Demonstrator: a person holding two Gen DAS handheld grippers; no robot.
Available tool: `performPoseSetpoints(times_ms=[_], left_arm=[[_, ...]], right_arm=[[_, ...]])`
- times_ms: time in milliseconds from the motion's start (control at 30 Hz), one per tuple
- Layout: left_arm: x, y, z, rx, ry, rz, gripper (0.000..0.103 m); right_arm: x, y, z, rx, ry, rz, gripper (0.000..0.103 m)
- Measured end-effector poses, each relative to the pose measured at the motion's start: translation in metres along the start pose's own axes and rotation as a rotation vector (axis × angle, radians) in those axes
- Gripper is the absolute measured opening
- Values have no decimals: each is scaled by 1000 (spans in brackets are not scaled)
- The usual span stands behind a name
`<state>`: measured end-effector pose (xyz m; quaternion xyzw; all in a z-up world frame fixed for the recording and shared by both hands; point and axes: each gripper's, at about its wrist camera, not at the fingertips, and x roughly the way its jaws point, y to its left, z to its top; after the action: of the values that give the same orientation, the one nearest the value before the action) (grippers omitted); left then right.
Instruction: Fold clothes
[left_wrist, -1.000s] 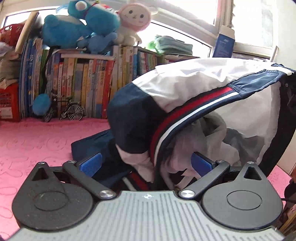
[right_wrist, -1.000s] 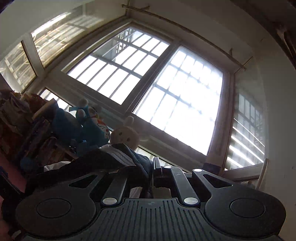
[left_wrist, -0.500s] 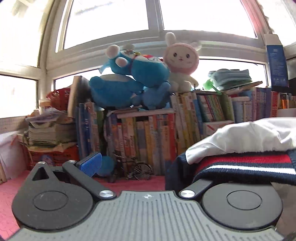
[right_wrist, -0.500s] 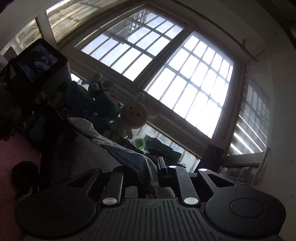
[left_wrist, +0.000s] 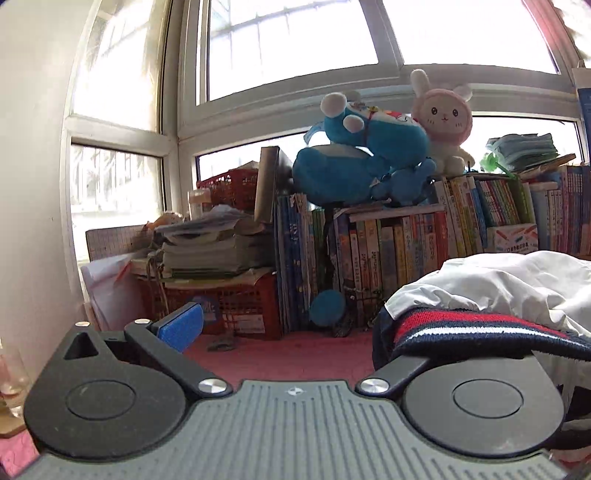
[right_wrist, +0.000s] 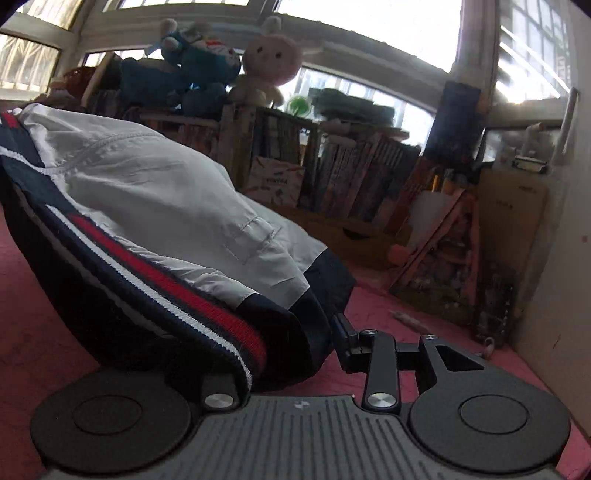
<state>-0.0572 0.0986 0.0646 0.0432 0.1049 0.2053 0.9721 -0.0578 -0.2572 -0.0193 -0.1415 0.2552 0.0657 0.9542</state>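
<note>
The left gripper (left_wrist: 291, 332) has its fingers wide apart and holds nothing; the jacket (left_wrist: 498, 295) lies at its 3 o'clock, its striped hem over the right finger. The right gripper (right_wrist: 295, 350) has the jacket's hem (right_wrist: 177, 295) between its fingers, which seem clamped on it, at 10 o'clock on the pink mat (right_wrist: 33, 325).

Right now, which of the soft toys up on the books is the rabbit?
The pink rabbit, with upright white ears, sitting to the right of the blue toy.
</note>
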Motion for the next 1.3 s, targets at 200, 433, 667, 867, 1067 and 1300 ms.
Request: performPoseSetpoints(times_ms=[200, 433, 667, 867, 1067, 1300], left_arm=[[89, -1, 79, 101, 50, -21, 100], [38, 69, 145, -91, -236, 24, 103], [28, 66, 8, 80, 129, -128, 103], [39, 50, 11, 170, 208, -209, 103], [42, 40, 59, 167, 67, -186, 103], [49, 53, 90, 10, -24, -91, 103]], right_arm=[[33, -26, 150, -61, -326, -231, 29], [-18, -45, 215, 93, -769, -189, 55], [18, -16, 73, -136, -266, 22, 57], [-15, -6, -14, -173, 126, 156, 59], [-22, -5, 107, -200, -262, -169, 58], [-56, -20, 145, 78, -558, -216, 93]])
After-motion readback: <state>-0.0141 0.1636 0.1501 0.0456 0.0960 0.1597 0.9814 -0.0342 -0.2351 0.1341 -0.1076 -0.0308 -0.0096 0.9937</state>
